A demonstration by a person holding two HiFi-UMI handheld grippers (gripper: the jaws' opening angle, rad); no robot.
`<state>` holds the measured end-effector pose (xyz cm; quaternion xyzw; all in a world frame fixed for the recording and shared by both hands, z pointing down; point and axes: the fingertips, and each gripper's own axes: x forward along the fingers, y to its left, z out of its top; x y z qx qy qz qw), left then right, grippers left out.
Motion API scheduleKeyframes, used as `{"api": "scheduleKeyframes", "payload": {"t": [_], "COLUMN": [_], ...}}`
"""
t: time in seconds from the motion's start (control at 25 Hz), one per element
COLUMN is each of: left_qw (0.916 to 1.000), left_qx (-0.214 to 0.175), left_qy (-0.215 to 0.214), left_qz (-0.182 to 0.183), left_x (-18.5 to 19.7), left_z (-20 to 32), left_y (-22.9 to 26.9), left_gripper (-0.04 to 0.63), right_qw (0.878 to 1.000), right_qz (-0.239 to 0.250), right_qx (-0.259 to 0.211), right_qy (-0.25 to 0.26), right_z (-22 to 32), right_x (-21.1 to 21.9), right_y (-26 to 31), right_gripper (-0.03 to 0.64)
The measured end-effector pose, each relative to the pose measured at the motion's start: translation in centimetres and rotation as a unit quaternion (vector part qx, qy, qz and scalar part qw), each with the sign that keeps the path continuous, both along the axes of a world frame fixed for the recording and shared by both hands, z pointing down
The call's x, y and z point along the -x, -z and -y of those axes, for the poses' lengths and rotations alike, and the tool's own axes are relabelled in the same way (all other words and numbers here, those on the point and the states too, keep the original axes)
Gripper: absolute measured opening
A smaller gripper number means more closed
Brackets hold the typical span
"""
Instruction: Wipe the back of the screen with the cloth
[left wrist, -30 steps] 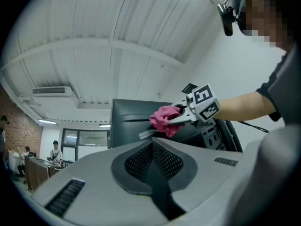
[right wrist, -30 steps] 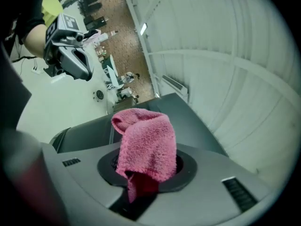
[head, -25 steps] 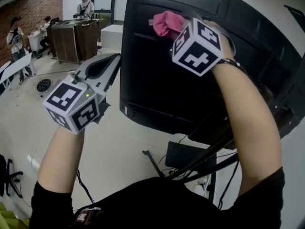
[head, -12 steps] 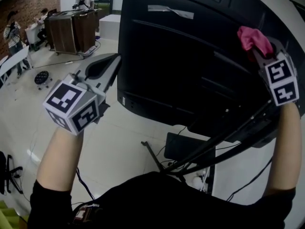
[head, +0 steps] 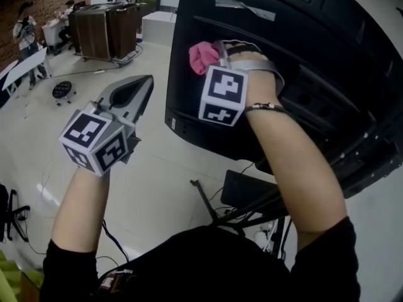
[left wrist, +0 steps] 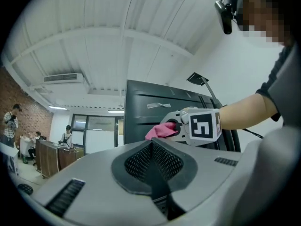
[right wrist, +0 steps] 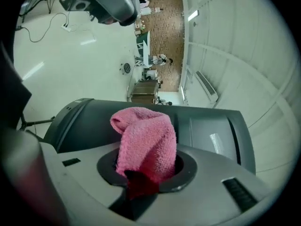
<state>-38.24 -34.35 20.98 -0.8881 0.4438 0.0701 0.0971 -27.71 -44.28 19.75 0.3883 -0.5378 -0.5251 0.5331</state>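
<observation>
The black back of the screen [head: 302, 49] fills the upper right of the head view, standing on a wheeled stand. My right gripper [head: 214, 54] is shut on a pink cloth [head: 203, 56], which presses against the screen's back near its left edge. The right gripper view shows the cloth [right wrist: 143, 142] bunched between the jaws with the dark panel [right wrist: 207, 126] just beyond. My left gripper [head: 143, 83] is held off to the left of the screen, shut and holding nothing. From the left gripper view I see the cloth [left wrist: 160, 131] and the screen [left wrist: 150, 112].
The stand's black legs and cables [head: 252, 200] lie on the white floor below the screen. A strip of tape [head: 245, 8] sticks to the screen's upper back. Wooden cabinets [head: 104, 27] and several people [head: 26, 27] stand far off at the upper left.
My right gripper swept the cloth from the left part of the screen's back to its right side, then back to the left edge. The left gripper has hardly moved.
</observation>
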Motion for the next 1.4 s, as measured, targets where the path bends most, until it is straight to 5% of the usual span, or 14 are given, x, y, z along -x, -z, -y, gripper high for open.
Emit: {"api": "scheduleKeyframes", "payload": {"t": [0.32, 0.52, 0.68, 1.08, 1.32, 1.4], "left_qw": [0.9993, 0.9994, 0.9983, 0.9961, 0.9941, 0.9939], "left_qx": [0.005, 0.017, 0.054, 0.067, 0.077, 0.082], "left_qy": [0.036, 0.03, 0.018, -0.055, -0.072, -0.07], "left_qz": [0.0, -0.009, -0.009, -0.016, -0.026, -0.023], "left_x": [4.7, 3.7, 2.2, -3.7, -4.4, -4.3], "left_z": [1.0, 1.1, 0.9, 1.6, 2.6, 2.9], "left_y": [-1.5, -3.0, -6.1, -8.0, -8.6, -9.2], "left_gripper": [-0.003, -0.003, -0.003, -0.003, -0.003, -0.003], "right_qw": [0.99, 0.999, 0.999, 0.999, 0.988, 0.987], "right_qz": [-0.067, -0.027, -0.036, 0.033, 0.089, 0.107], "right_qx": [0.004, 0.025, 0.015, -0.026, -0.054, -0.041], "right_qy": [-0.124, -0.01, 0.009, -0.012, -0.111, -0.111], "right_z": [-1.6, -2.2, 0.4, -4.2, -5.9, -6.4], "right_x": [-6.7, -0.3, 1.0, -15.1, -24.1, -23.5], "right_y": [0.9, -5.2, -9.8, -14.4, -12.9, -13.6], "right_gripper": [0.115, 0.115, 0.114, 0.116, 0.115, 0.114]}}
